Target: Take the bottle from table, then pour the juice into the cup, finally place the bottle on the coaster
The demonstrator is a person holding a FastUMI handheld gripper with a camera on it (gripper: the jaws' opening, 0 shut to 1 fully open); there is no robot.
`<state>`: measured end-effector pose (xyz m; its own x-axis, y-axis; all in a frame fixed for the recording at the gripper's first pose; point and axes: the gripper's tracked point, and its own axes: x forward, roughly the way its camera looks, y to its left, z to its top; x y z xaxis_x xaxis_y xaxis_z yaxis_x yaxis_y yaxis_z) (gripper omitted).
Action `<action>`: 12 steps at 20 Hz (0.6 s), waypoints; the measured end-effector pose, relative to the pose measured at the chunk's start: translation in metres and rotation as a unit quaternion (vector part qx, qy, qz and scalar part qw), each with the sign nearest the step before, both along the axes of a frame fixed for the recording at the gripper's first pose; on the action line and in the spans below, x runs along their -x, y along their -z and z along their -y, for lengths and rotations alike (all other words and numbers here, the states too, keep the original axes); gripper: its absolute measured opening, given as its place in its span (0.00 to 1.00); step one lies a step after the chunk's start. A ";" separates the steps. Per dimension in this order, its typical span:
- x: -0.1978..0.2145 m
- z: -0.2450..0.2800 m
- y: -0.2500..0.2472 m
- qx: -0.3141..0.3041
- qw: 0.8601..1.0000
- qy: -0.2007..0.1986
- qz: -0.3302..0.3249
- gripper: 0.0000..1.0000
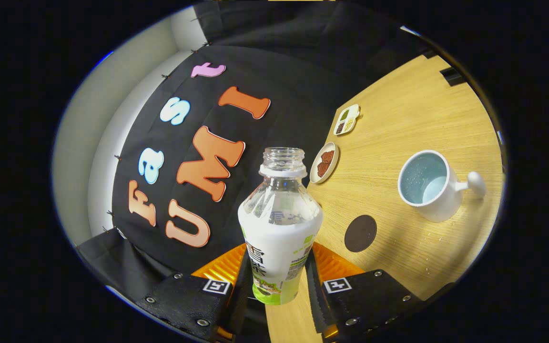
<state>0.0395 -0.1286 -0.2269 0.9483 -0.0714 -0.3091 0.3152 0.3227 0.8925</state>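
Now, with my fingers [279, 281] clamped on the open bottle [279, 224], lifted and tilted above the desk [412, 109], I should level it slowly and lower it squarely onto the coaster [360, 233] near the cup [428, 185].

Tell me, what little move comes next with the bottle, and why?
Probably carry the bottle over toward the cup and bring its mouth above the rim. The gripper is shut on the bottle, both fingers pressing its sides, and the bottle is lifted off the table with its cap off. The cup sits apart, beyond the coaster, so pouring from here would likely miss it.
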 end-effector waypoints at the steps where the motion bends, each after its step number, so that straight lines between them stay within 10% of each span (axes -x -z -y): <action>1: -0.001 0.001 0.000 -0.014 1.000 0.005 0.003 0.57; 12: -0.006 0.006 0.005 -0.094 0.995 0.033 -0.005 0.56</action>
